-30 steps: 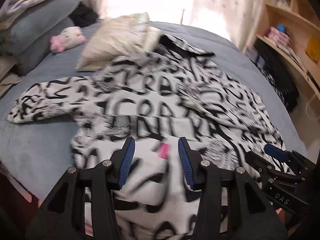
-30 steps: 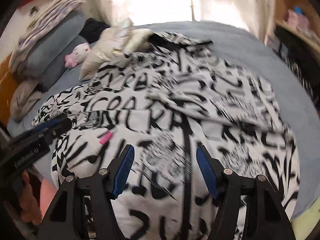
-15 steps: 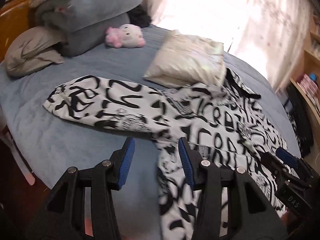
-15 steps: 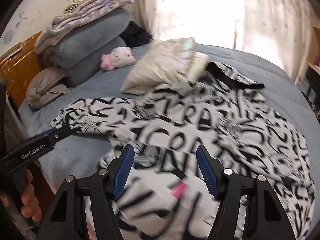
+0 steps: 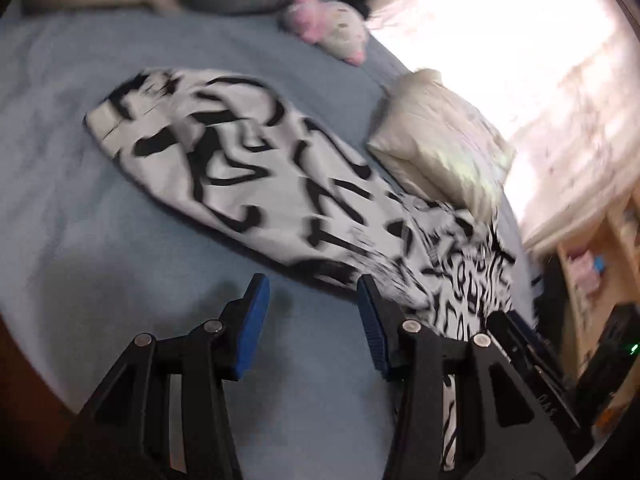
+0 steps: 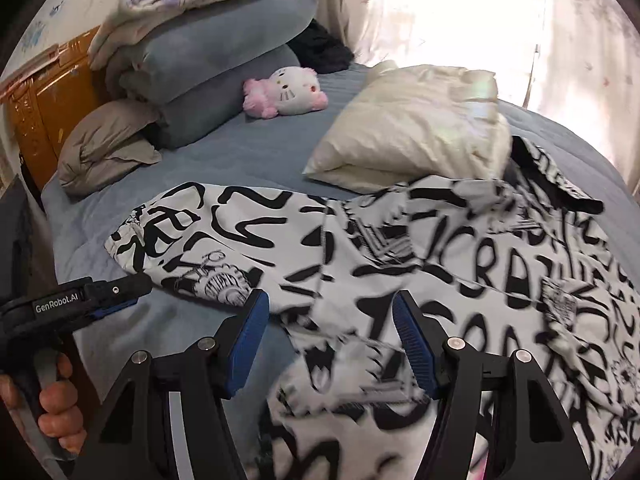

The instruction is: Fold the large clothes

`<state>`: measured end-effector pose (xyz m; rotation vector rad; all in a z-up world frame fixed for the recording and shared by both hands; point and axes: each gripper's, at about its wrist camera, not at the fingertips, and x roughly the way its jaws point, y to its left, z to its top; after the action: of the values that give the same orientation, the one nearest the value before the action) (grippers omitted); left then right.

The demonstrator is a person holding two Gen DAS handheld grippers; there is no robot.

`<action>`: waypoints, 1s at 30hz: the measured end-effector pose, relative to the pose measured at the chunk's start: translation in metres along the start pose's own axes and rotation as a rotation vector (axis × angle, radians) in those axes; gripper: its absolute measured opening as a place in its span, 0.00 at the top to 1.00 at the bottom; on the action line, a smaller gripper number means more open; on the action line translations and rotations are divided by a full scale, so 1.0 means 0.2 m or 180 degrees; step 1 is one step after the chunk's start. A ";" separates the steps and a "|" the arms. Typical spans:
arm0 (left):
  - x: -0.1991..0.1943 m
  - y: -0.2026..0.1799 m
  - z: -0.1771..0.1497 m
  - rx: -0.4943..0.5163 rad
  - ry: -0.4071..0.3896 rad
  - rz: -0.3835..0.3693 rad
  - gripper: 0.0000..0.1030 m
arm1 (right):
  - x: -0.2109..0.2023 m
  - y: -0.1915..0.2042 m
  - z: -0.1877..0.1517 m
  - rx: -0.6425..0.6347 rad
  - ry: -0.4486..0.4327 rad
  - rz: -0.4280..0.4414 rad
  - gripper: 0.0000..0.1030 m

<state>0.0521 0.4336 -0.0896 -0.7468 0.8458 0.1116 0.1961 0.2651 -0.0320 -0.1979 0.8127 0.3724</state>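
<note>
A large white garment with black graffiti print [image 6: 460, 264] lies spread on the blue bed. Its left sleeve [image 5: 224, 168] stretches out to the left, and shows in the right wrist view too [image 6: 208, 236]. My left gripper [image 5: 312, 320] is open and empty, above bare bed cover just in front of the sleeve. It also appears at the left of the right wrist view [image 6: 116, 292], near the sleeve's cuff. My right gripper [image 6: 332, 340] is open and empty, over the garment where the sleeve joins the body. Its tip shows in the left wrist view [image 5: 516, 332].
A cream pillow [image 6: 412, 132] lies on the garment's far edge. A pink and white plush toy [image 6: 288, 92], stacked grey bedding [image 6: 208, 60] and a taupe pillow [image 6: 104, 148] sit at the head of the bed. Wooden shelves [image 5: 592, 264] stand at the right.
Both grippers have swung left from the garment's lower body toward the left sleeve. The left one now looks at the sleeve and bare bed cover. Both stay open.
</note>
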 end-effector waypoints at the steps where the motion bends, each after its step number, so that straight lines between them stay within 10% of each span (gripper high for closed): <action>1: 0.03 0.07 0.02 -0.0096 0.0005 -0.0032 0.59 | 0.04 0.01 0.01 -0.0003 0.0010 0.0005 0.37; 16: 0.34 0.54 0.34 -0.0954 -0.0068 -0.0461 0.60 | 0.63 0.15 -0.04 0.0049 0.0500 0.0168 0.58; 21: 0.34 0.56 0.41 -0.1093 -0.0235 -0.0190 0.86 | 0.75 0.11 -0.13 0.0138 0.0622 0.0282 0.58; 30: 0.02 -0.07 0.43 -0.0019 -0.0882 0.0108 0.95 | 0.79 0.09 -0.15 0.0026 0.0801 0.0528 0.51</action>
<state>0.1148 0.4763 -0.0480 -0.7038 0.5943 0.2424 0.2677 0.3102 -0.1692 -0.1719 1.0824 0.5068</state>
